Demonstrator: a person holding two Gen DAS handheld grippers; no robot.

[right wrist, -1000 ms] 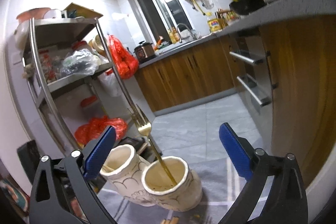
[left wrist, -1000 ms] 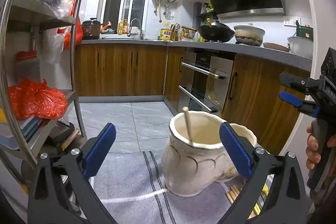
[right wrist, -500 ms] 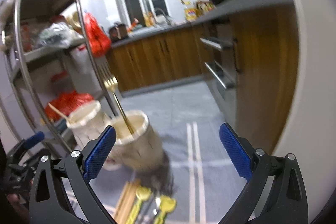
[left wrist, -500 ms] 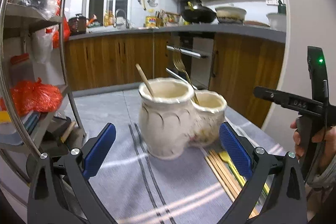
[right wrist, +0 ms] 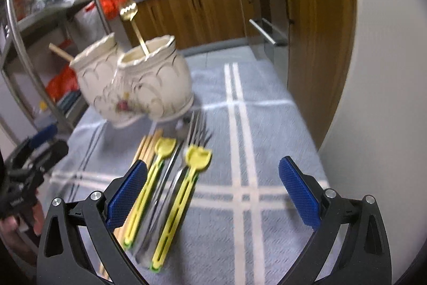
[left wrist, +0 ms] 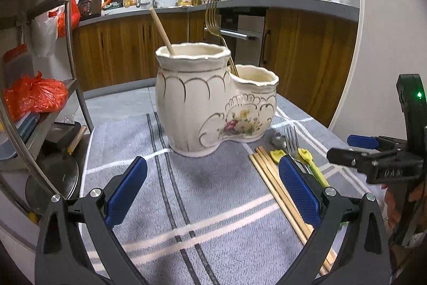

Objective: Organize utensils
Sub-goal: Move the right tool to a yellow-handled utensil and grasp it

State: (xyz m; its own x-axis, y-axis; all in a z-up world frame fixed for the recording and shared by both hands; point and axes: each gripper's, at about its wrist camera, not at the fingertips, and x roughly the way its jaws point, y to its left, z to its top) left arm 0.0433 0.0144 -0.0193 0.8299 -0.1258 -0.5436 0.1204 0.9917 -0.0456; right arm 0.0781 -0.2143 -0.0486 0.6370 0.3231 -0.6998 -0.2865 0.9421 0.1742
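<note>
A cream two-pot ceramic holder [left wrist: 213,100] stands on the grey striped cloth [left wrist: 213,205]. A wooden stick [left wrist: 161,28] leans in its taller pot and a gold fork [left wrist: 213,18] in the lower one. The holder also shows in the right wrist view [right wrist: 138,82]. Wooden chopsticks [left wrist: 275,188], two yellow-handled utensils [right wrist: 173,196] and steel forks [right wrist: 192,135] lie on the cloth beside the holder. My left gripper [left wrist: 210,191] is open and empty, short of the holder. My right gripper [right wrist: 212,194] is open and empty, above the loose utensils.
A metal rack [left wrist: 40,71] with red bags and pans stands close on the left. Wooden kitchen cabinets [left wrist: 307,66] and an oven lie behind. A white wall edge [right wrist: 373,71] runs along the cloth's right side.
Both grippers have pulled back and lowered. The holder now sits farther from the left gripper, and the right view has tipped down onto the loose utensils on the cloth.
</note>
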